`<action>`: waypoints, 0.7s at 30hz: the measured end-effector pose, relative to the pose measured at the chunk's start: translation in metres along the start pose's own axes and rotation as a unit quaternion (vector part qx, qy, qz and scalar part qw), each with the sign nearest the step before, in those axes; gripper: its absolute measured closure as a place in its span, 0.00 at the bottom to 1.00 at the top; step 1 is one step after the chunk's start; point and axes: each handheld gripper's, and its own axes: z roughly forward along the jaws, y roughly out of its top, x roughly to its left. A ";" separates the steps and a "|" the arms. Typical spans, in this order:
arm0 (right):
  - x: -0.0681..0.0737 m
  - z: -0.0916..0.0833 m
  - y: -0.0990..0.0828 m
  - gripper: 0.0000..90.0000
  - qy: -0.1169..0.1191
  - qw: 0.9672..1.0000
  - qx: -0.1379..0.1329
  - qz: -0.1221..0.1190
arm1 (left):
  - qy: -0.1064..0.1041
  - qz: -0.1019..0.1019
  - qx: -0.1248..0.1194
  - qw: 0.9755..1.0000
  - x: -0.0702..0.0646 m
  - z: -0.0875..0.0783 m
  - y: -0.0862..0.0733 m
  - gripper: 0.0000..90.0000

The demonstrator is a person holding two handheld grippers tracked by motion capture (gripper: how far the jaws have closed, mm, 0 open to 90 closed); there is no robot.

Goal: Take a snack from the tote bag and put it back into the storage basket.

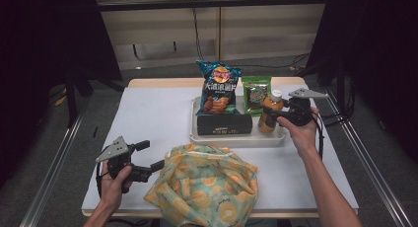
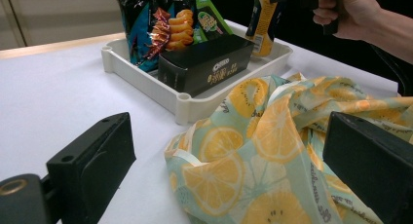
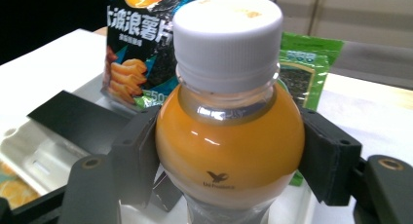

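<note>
Orange juice bottle (image 3: 229, 136) with a white cap stands at the right end of the white tray (image 1: 236, 138) on the counter (image 1: 148, 118), beside a black snack box (image 1: 224, 123), a blue bag of potato chips (image 1: 217, 86) and a green seaweed packet (image 1: 256, 94). Right gripper (image 1: 276, 116) is clenched on the bottle's rounded shoulder; in the right gripper view both pads press against its sides just below the neck. Left gripper (image 2: 219, 160) is released, its jaws spread wide on either side of the edge of a fruit-print cloth bag (image 1: 204, 185) that lies crumpled near the front of the counter, touching it on neither side as far as the left gripper view shows. The step in hand looks like the pick-up of the bottle from the tray, probably to pack it into the bag. Next the bottle needs a straight lift clear of the tray wall, kept upright so it does not slip on its curved shoulder, while the left gripper takes the bag's rim and holds the mouth open
</note>
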 end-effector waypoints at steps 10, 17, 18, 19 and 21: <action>0.013 0.005 -0.001 0.35 -0.072 0.997 0.011 0.023 | 0.003 0.004 -0.001 1.000 -0.001 -0.001 0.001 0.05; 0.020 0.010 -0.001 0.35 -0.104 0.994 0.008 0.043 | 0.003 0.002 -0.003 1.000 -0.001 -0.002 0.001 0.05; 0.020 0.010 -0.001 0.35 -0.104 0.994 0.008 0.043 | 0.003 0.002 -0.003 1.000 -0.001 -0.002 0.001 0.05; 0.021 0.011 -0.001 0.35 -0.108 0.993 0.010 0.048 | 0.002 0.001 -0.005 1.000 -0.001 -0.002 0.001 0.05; 0.024 0.014 -0.002 0.35 -0.115 0.992 0.008 0.046 | 0.003 0.004 -0.003 1.000 -0.001 -0.001 0.001 0.05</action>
